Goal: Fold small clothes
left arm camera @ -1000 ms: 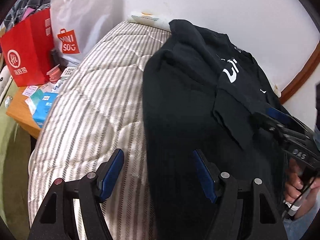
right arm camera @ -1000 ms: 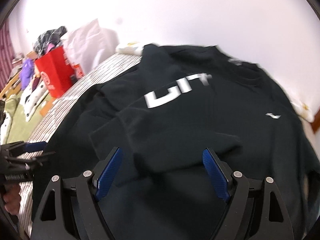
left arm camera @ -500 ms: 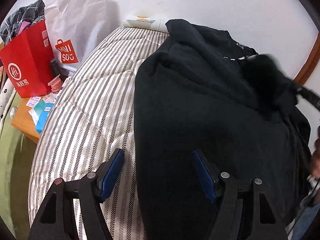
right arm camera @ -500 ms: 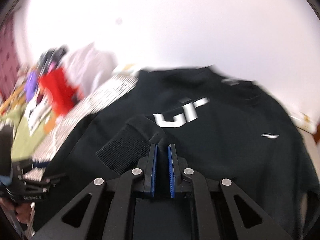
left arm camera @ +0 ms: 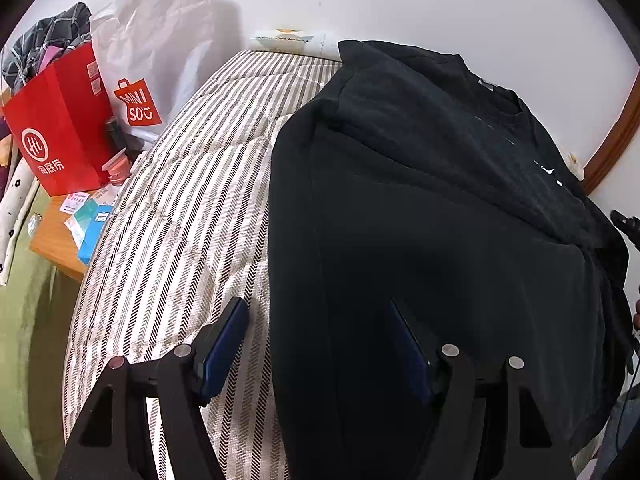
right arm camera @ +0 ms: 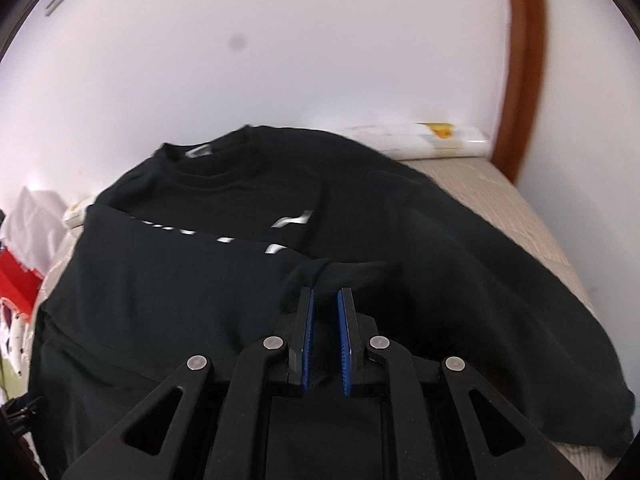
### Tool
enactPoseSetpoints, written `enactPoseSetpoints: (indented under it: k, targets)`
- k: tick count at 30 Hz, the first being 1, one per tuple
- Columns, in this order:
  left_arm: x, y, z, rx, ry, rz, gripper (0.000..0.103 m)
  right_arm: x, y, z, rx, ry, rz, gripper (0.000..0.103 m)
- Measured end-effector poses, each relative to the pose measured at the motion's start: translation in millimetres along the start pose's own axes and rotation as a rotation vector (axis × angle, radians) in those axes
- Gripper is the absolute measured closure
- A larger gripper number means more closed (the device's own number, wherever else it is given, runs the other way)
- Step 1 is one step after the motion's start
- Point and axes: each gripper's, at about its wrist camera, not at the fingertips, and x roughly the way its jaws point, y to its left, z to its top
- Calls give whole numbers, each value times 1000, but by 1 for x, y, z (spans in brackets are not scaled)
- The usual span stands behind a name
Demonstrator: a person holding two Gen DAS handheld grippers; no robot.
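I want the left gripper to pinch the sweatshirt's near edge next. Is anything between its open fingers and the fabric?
Nothing visible. The left gripper hangs open straddling the black sweatshirt edge, over the striped mattress. The right gripper already pinches a fold.

A black long-sleeved cotton sweatshirt [right arm camera: 400,248] with white lettering across its chest lies spread over a bed with a beige striped mattress cover [right arm camera: 532,224], its round collar toward the head edge at the white wall. Its left portion is folded inward over the chest, covering part of the lettering. The right hand-held gripper [right arm camera: 325,300], black with blue pads, has its jaws nearly together, pinching a bunched bit of the black fabric near the middle of the garment. A white rolled pillow [right arm camera: 420,142] rests along the far right corner of the bed. A red paper bag [right arm camera: 16,284] shows beyond the left edge.
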Motion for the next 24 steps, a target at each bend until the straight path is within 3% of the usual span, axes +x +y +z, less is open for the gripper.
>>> enactPoseSetpoints:
  k: [2,4,6,8,16,19,22,23,24]
  targets:
    - [-1,-1,0,-3,5,8,34,-10,-5,-5,-12,-11,-12,90]
    - [-5,-2,-2,-4,7,6,34,-18,-8,-9,-29,-16,-16,82]
    - [-10,-3,-7,9,3,17,34,-25,-13,-17,-54,-14,-32,58]
    - [-14,-4,-13,27,6,34,34,-31,-27,-31,-65,-3,-49,50]
    - [-27,-5,-44,75,11,-2,35,-43,-62,-105,-69,139,-67,49]
    - [-33,-10,-56,114,-13,20,41,-52,-73,-133,-50,161,-35,49]
    - [-40,-10,-65,106,-24,11,51,-66,-77,-152,-32,154,2,49]
    - [-42,-10,-68,102,-26,1,58,-69,-77,-157,-29,158,17,49]
    - [-44,-11,-69,102,-28,-9,72,-72,-76,-161,-27,169,41,49]
